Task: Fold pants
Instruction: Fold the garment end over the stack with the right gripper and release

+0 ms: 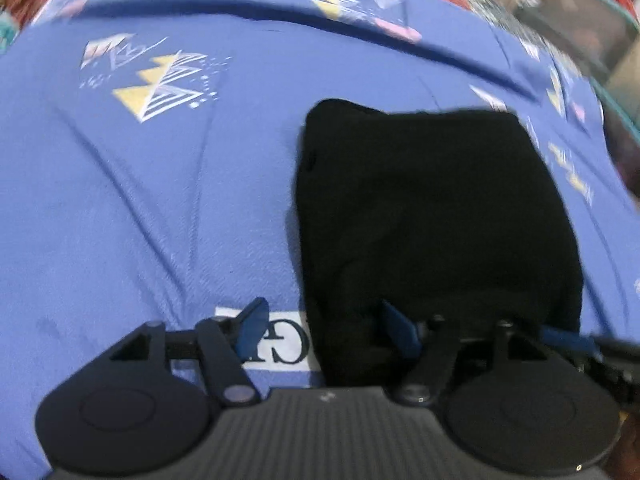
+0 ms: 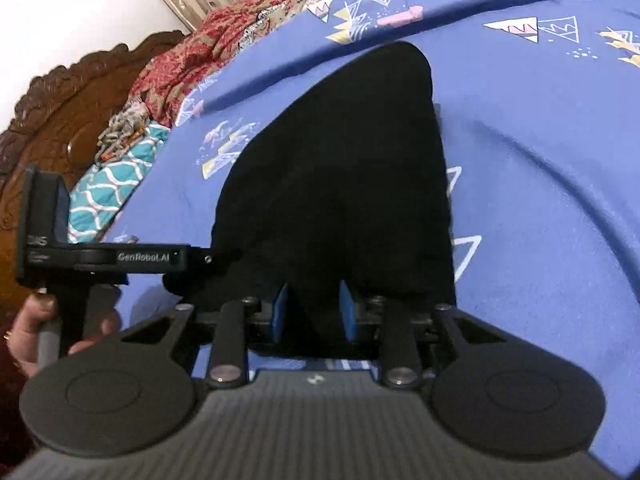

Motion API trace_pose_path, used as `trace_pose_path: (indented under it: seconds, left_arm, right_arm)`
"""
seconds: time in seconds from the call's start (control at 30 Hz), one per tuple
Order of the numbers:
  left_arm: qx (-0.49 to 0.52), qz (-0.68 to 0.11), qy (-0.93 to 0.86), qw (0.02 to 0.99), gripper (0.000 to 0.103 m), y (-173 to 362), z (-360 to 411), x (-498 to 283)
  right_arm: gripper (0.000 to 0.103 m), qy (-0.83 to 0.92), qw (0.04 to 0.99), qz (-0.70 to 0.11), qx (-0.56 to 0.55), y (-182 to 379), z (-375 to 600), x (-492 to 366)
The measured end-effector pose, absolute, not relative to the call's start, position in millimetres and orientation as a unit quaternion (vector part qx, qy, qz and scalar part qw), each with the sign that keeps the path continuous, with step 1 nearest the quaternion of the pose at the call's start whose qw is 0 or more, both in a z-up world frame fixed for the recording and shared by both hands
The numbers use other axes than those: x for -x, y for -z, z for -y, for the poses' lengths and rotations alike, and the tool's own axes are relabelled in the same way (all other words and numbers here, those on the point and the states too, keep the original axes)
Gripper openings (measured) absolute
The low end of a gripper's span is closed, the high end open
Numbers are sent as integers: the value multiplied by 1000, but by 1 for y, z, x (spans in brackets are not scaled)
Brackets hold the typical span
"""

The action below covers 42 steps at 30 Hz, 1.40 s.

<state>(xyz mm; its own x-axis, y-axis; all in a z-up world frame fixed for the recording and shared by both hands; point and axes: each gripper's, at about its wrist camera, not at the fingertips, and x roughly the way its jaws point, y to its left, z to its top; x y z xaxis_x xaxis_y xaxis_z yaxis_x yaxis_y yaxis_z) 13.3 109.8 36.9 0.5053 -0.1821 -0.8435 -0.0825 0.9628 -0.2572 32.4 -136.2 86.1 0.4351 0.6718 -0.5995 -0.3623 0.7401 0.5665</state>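
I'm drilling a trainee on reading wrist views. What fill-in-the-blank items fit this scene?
1. The pants are ____ in colour.
2. They lie on a ____ bedsheet printed with triangles.
3. The left tool has one finger over the sheet and the other over the ____.
4. In the right wrist view, pants fabric runs ____ the right tool's two fingers.

Missing words: black; blue; pants; between
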Motion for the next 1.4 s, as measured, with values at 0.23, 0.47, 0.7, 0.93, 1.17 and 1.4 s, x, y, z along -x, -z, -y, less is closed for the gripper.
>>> trace_pose_path:
  seconds: [0.23, 0.47, 0.7, 0.93, 1.17, 1.4]
  left_arm:
    - [130, -477, 37, 868, 66, -65, -107, 3]
    - [180, -473, 46, 861, 87, -68, -117, 16]
    - [175, -493, 27, 852, 89, -57, -107, 6]
    - [170, -512, 5, 842, 101, -35, -98, 4]
    - [164, -508, 4, 846, 103, -32, -95, 5]
    - [168, -502, 13, 848, 103, -32, -97, 7]
  right_arm:
    - [36, -313, 848, -384, -187, -111, 152, -24]
    - [63, -267, 873, -351, -208, -114, 175, -26]
    - [63, -251, 850, -397, -241, -91, 180, -28]
    - [65, -209, 821, -463, -262, -55, 172, -36]
    - [67, -218, 819, -459, -268, -56, 175, -34]
    - [69, -223, 817, -457, -272, -55, 182, -34]
